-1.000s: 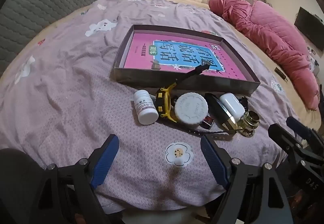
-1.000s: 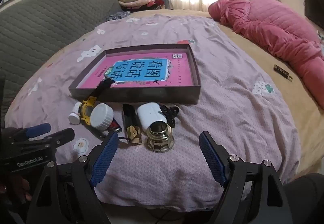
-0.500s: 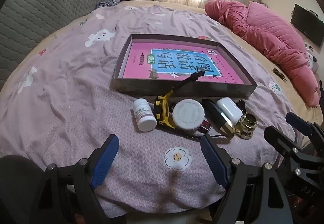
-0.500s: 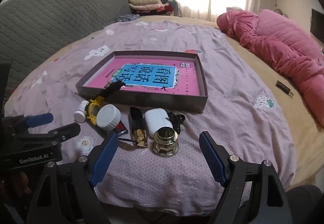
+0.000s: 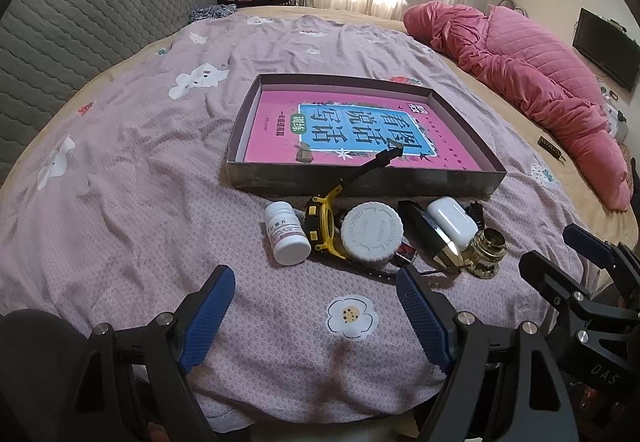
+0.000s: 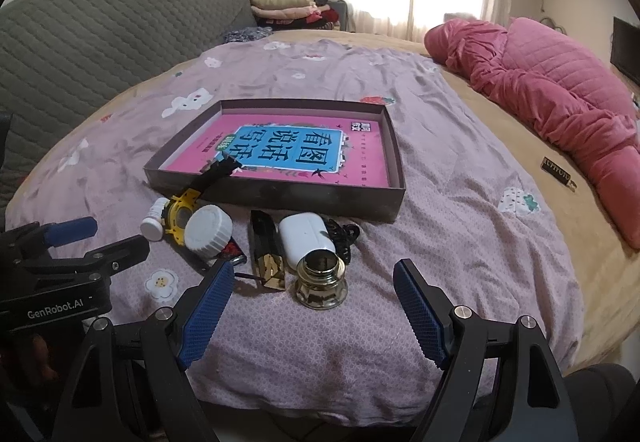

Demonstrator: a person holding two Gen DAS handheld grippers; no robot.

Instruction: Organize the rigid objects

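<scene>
A shallow dark box [image 5: 360, 178] [image 6: 276, 198] with a pink book in it lies on the bed. Along its near wall sit a small white pill bottle [image 5: 286, 232] [image 6: 154, 224], a yellow watch [image 5: 320, 222] [image 6: 180, 216], a round white lid [image 5: 371, 233] [image 6: 210, 230], a black and gold case [image 5: 430, 238] [image 6: 266, 250], a white earbud case [image 5: 452, 222] [image 6: 306, 240] and a gold glass bottle [image 5: 486, 252] [image 6: 320, 278]. My left gripper [image 5: 320, 316] is open, short of the pill bottle and lid. My right gripper [image 6: 312, 316] is open, just short of the gold bottle.
The bed carries a purple flowered sheet [image 5: 140, 170]. A pink quilt [image 5: 532, 82] [image 6: 560, 90] is heaped at the right, with a small dark bar [image 6: 559, 170] beside it. A grey padded headboard [image 5: 80, 18] rises at the left. Folded clothes [image 6: 288, 4] lie at the back.
Both grippers have pulled back and tilted up a little, so the objects sit slightly farther off. Nothing on the bed has moved. Both stay open.
</scene>
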